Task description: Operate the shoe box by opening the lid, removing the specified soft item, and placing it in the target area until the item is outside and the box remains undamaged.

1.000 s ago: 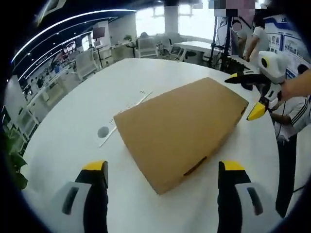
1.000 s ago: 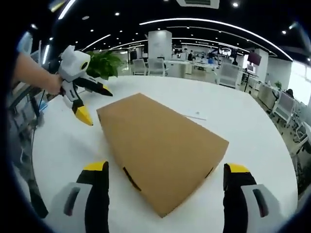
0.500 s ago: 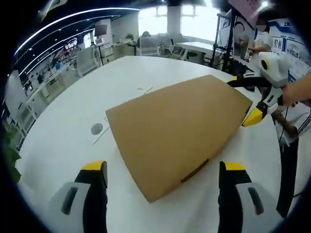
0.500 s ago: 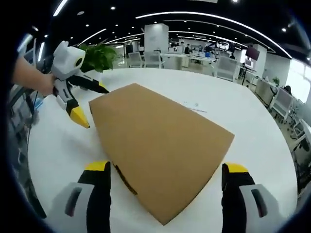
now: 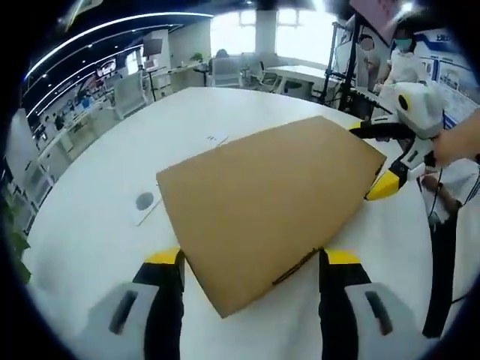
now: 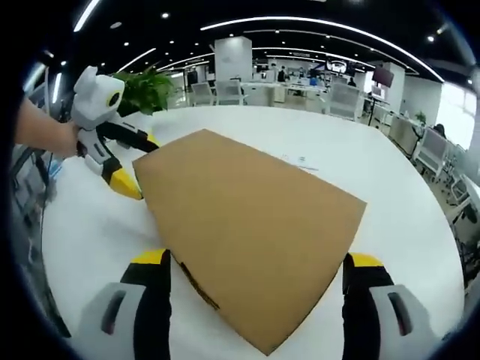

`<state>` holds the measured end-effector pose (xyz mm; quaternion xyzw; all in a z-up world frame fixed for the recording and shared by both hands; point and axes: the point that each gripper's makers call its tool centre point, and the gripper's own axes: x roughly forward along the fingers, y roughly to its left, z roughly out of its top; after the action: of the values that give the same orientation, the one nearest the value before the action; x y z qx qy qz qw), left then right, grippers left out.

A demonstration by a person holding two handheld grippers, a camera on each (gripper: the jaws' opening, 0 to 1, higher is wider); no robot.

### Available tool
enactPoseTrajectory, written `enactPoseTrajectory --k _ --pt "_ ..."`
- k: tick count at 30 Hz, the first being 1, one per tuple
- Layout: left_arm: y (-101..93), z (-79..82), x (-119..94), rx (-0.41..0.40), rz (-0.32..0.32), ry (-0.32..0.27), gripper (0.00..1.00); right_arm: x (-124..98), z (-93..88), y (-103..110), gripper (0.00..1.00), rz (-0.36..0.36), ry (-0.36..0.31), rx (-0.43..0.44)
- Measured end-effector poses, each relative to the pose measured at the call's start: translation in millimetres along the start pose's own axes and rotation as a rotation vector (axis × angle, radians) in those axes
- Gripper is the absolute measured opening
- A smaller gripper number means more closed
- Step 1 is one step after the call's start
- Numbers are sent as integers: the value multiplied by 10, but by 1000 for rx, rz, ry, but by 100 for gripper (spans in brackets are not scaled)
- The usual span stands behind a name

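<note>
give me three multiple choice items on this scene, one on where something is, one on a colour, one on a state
1. Where does the shoe box rest?
A. on the white table
B. on a chair
C. on the floor

2. What colour are the tips of the left gripper?
A. red
B. yellow
C. green

3. What state is the box lid in?
A. taken off and set beside the box
B. flipped fully open
C. closed

Answers:
1. A, the brown box lies flat on the round white table.
2. B, the tips of both black jaws are yellow, and the right gripper has the same.
3. C, the cardboard top sits flat over the box in both views, with no inside showing.
</note>
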<state>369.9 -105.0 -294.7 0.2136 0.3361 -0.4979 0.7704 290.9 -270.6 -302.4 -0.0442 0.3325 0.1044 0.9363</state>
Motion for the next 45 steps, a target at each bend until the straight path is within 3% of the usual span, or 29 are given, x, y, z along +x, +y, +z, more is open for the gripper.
enactPoseTrajectory --k 19,24,45 --pt "70 -71 8 -66 4 -24 72 3 -5 -19 95 9 -5 -15" --pt "53 -128 3 -152 19 -44 70 32 7 -37 95 13 40 -29" --pt "12 -121 -3 -209 76 -50 69 109 57 -120 94 84 80 -91"
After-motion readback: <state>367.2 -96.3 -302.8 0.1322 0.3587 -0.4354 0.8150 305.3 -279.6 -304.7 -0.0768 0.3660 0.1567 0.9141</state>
